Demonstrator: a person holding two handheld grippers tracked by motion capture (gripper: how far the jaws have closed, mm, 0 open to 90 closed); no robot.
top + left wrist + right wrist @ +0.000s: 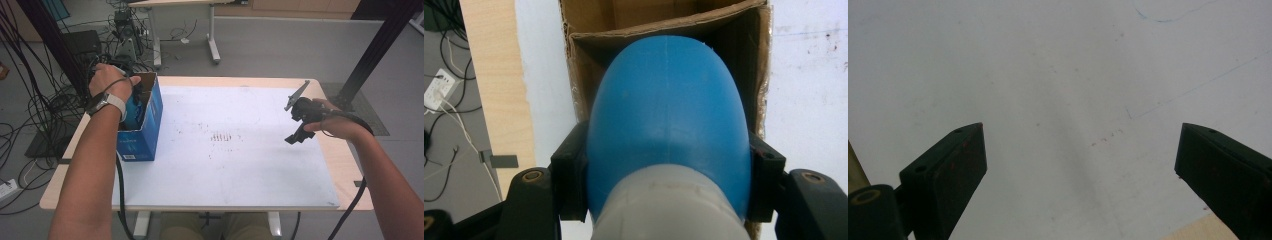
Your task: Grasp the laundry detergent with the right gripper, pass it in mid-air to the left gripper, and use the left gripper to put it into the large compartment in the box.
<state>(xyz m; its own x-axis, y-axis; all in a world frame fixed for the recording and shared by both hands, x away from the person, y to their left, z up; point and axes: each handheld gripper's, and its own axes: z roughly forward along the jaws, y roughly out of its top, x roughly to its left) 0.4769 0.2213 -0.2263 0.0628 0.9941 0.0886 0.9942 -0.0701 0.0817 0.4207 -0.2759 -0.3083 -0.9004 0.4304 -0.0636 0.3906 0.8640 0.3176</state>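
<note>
On the white table mat (240,165), the left gripper (667,160) pinches a blue bottle (667,115) above the cardboard box (744,60); the right gripper (1080,160) hangs spread.

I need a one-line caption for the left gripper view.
Left gripper, jaws shut on a blue rounded object, over an open cardboard box.

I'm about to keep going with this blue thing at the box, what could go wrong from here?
The left gripper pinches the blue object on its rounded, smooth sides, so it might slip out. It sits tight against the cardboard box opening, so it could snag the torn rim. The box stands near the table's left edge; a tug may shift it.
</note>
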